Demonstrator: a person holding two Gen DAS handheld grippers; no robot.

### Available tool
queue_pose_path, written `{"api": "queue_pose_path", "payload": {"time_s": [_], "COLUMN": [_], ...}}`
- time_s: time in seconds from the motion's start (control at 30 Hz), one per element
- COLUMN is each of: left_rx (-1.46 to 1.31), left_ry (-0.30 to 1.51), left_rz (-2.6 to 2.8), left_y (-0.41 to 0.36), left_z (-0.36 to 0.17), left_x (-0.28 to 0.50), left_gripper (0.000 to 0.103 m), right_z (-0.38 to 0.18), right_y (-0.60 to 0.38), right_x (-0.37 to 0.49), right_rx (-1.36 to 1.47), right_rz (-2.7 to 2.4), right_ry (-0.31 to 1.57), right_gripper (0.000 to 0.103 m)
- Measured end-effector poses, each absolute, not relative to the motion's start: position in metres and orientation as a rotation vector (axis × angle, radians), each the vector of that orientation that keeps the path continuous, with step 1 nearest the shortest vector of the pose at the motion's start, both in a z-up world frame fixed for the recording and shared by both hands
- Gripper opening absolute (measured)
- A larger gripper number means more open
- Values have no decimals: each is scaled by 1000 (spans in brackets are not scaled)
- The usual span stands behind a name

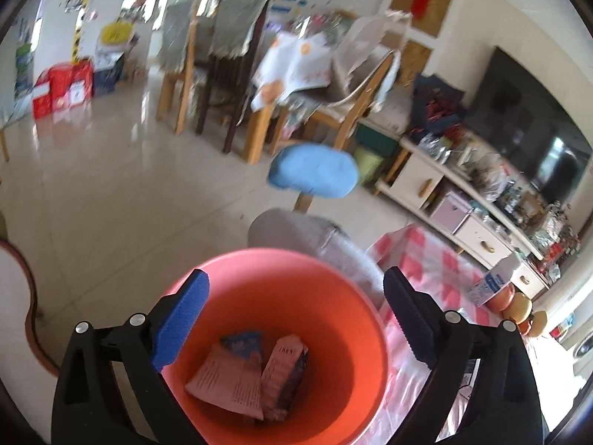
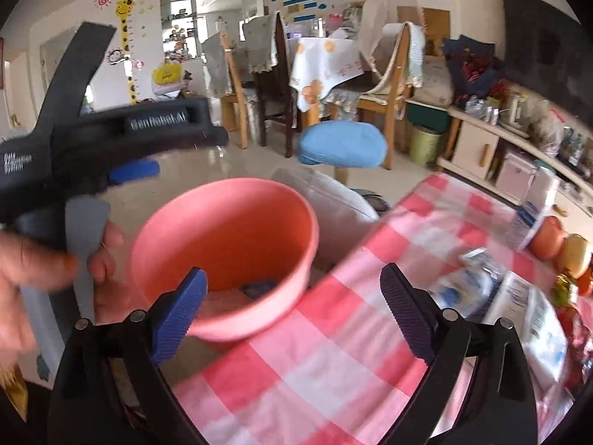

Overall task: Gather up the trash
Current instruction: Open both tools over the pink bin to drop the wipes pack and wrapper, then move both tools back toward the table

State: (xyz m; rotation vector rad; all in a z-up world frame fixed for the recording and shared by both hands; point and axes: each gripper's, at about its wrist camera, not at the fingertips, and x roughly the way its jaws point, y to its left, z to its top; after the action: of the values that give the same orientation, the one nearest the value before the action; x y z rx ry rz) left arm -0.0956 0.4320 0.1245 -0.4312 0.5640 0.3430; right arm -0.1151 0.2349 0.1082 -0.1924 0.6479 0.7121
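An orange-pink bucket [image 1: 333,296] stands beside the table, right under my left gripper [image 1: 296,282], whose jaws are wide open with nothing between them. At its bottom lie a pale printed wrapper [image 1: 229,378], a dark-edged one [image 1: 283,374] and a blue one [image 1: 241,341]. In the right wrist view the bucket [image 2: 229,230] sits off the table's left edge. My right gripper [image 2: 292,278] hangs open and empty over that edge. A hand [image 2: 37,267] holds the left tool's black housing [image 2: 155,126] at the left. White-and-blue wrappers [image 2: 467,282] lie on the checked cloth.
The table wears a pink-and-white checked cloth [image 2: 333,352]. A white carton [image 2: 533,215] and apples [image 2: 548,237] stand at its far right. Behind the bucket are a grey seat [image 2: 333,200], a blue stool [image 2: 341,144], dining chairs and a low TV cabinet [image 1: 418,181].
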Motion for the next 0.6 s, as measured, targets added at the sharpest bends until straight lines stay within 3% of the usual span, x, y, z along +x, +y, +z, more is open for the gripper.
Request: {"api": "queue_pose_path", "payload": {"time_s": [0.6], "left_rx": [-191], "left_ry": [532], "left_rz": [102], "left_y": [337], "left_z": [152], "left_x": [-81], "left_gripper": [96], "right_z": [87], "right_y": [146], "right_x": [-126], "right_rx": [-268], "right_rz": [474], "right_ry": [635], "right_gripper": [99]}}
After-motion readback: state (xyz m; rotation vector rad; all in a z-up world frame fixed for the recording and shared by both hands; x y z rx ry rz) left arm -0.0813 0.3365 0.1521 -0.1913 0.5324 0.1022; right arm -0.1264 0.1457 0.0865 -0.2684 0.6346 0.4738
